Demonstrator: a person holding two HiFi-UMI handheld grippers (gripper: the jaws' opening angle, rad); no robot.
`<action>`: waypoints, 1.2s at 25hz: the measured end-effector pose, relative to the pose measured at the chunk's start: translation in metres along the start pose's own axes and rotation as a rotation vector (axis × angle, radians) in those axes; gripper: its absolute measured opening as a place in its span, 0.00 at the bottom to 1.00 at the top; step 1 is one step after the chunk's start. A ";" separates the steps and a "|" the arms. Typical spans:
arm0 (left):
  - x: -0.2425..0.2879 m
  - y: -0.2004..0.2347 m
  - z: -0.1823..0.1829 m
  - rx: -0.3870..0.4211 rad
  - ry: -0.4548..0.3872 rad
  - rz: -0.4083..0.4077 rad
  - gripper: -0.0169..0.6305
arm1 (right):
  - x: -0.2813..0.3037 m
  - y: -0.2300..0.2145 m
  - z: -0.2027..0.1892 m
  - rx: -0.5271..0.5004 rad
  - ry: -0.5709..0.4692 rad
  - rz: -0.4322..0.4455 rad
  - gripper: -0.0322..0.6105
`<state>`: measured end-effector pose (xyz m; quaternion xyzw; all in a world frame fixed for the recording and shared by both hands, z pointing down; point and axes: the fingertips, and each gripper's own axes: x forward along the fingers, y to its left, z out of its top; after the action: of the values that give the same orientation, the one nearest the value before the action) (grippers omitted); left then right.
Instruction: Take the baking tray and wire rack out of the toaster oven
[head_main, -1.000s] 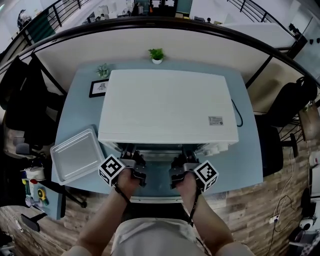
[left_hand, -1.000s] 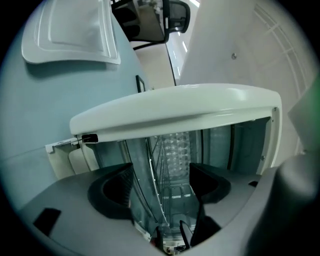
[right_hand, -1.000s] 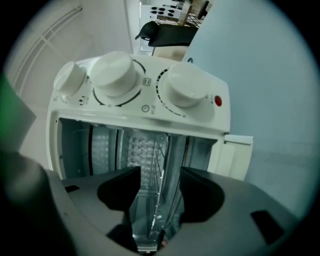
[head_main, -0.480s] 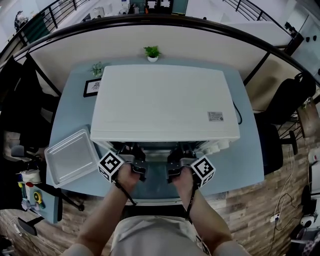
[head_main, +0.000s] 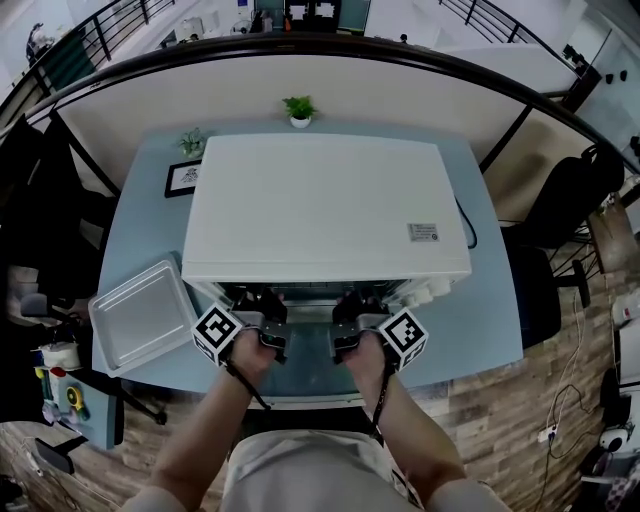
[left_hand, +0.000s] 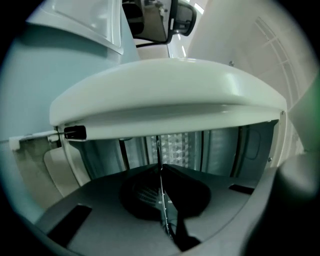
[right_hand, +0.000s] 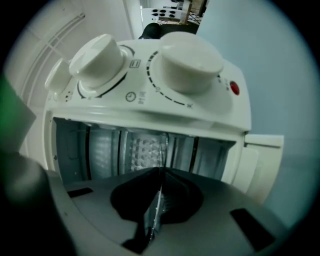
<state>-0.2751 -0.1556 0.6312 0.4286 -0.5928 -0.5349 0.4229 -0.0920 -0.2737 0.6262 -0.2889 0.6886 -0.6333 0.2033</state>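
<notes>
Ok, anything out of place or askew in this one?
Only the baking tray: it lies at an angle on the table's front left corner and seems to overhang the edge slightly. Nothing else stands out.

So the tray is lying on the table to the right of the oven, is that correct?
Not quite: the tray is lying on the table to the left of the oven, not the right, as the head view shows.
</notes>
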 end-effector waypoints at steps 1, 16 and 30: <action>-0.003 0.000 0.000 -0.001 0.003 0.007 0.04 | -0.002 0.000 -0.001 0.005 0.002 -0.006 0.07; -0.070 -0.014 -0.026 -0.018 0.055 0.085 0.04 | -0.074 0.006 -0.017 0.050 0.026 -0.099 0.07; -0.137 -0.026 -0.050 -0.014 0.093 0.167 0.04 | -0.143 0.019 -0.031 0.068 0.041 -0.168 0.07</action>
<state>-0.1884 -0.0394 0.6034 0.3991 -0.6023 -0.4816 0.4960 -0.0070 -0.1562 0.5991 -0.3256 0.6439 -0.6770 0.1449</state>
